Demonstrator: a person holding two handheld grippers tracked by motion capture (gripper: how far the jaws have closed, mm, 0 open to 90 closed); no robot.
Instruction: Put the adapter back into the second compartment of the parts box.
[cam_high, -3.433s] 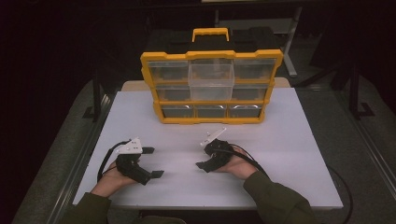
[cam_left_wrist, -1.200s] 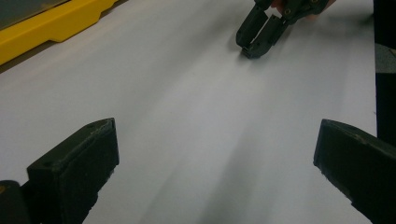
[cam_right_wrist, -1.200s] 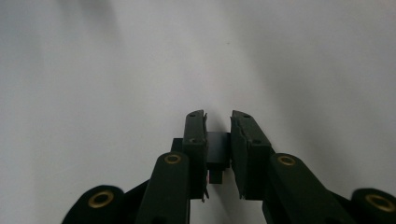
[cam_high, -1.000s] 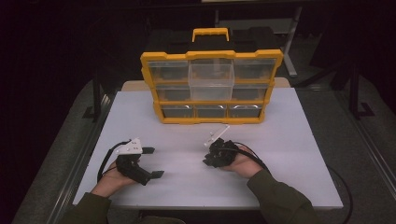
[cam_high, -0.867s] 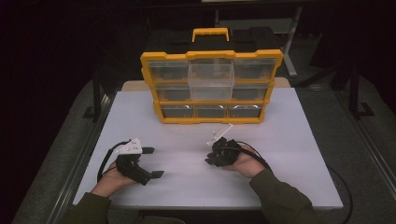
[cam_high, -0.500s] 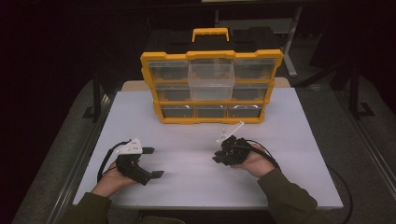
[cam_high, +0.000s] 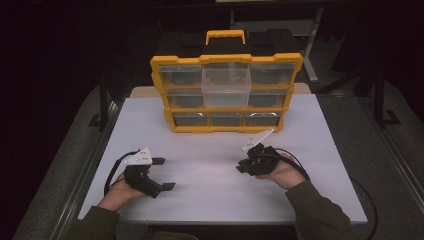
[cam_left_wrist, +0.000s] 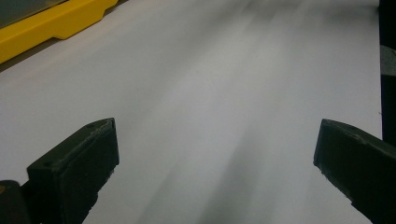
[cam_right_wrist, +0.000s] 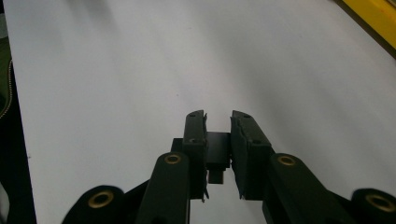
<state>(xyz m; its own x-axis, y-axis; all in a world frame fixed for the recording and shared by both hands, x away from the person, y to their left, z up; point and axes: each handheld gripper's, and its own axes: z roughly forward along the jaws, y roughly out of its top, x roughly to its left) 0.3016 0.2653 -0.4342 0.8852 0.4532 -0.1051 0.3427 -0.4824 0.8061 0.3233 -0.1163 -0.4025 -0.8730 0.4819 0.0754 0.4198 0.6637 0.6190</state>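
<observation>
My left gripper (cam_high: 164, 173) rests low on the white table (cam_high: 215, 150) at the front left, held in a hand, with its jaws spread wide. In the left gripper view the left gripper (cam_left_wrist: 215, 154) has only bare table between its fingers. At the front right, my right gripper (cam_high: 241, 167) points left across the table in the other hand. The right gripper view shows the right gripper (cam_right_wrist: 218, 116) with its jaws drawn almost together and nothing between them.
A yellow organizer case (cam_high: 226, 92) with clear drawers and a top handle stands upright at the back middle of the table. Its yellow base (cam_left_wrist: 46, 28) edges into the left gripper view, and the case's corner (cam_right_wrist: 373, 14) into the right gripper view. Cables trail from both grippers.
The right hand has carried its gripper to the right across the table. The left gripper has stayed where it was.
</observation>
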